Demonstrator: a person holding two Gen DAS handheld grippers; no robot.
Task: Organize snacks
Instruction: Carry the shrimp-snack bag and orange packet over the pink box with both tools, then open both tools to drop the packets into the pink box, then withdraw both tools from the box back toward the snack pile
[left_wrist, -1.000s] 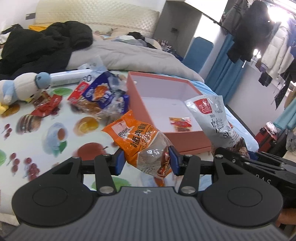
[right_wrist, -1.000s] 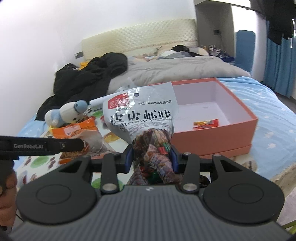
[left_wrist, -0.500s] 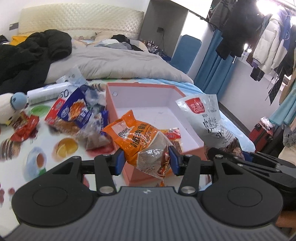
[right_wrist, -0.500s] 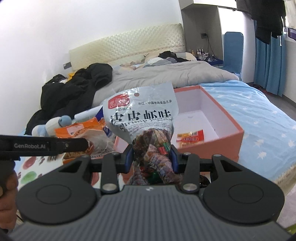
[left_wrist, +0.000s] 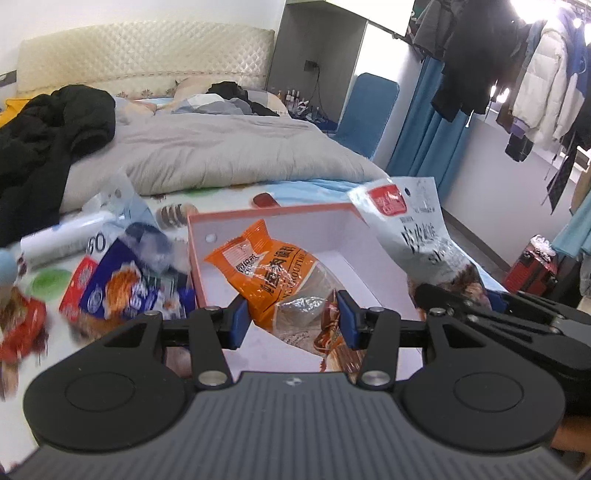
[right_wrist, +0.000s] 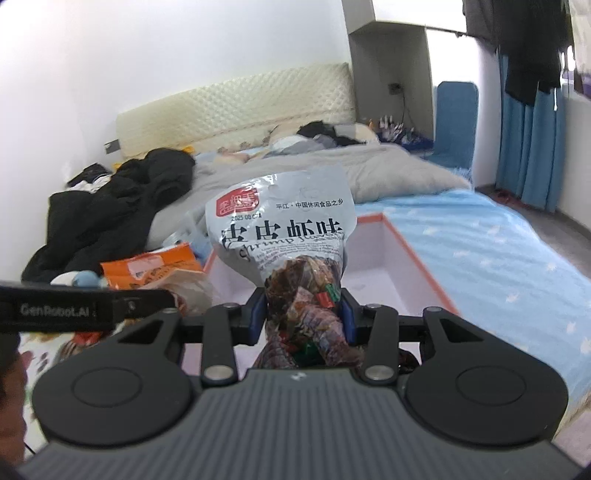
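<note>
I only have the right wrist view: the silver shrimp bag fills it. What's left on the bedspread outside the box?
Observer: A blue snack bag lies left of the pink box, with a white tube behind it.
Operator: Is the box wall plain?
Observer: No, the left wrist view shows a small round hole in it.
Operator: Where is the left tongs' load?
Observer: The left tongs hold the orange bag above the box floor.

White-walled bedroom (right_wrist: 184, 55), quilted headboard (left_wrist: 144, 55), blue curtains (right_wrist: 528, 147).

Orange snack bag (left_wrist: 273, 273) glossy plastic; pink box (left_wrist: 266, 214) matt cardboard.
</note>
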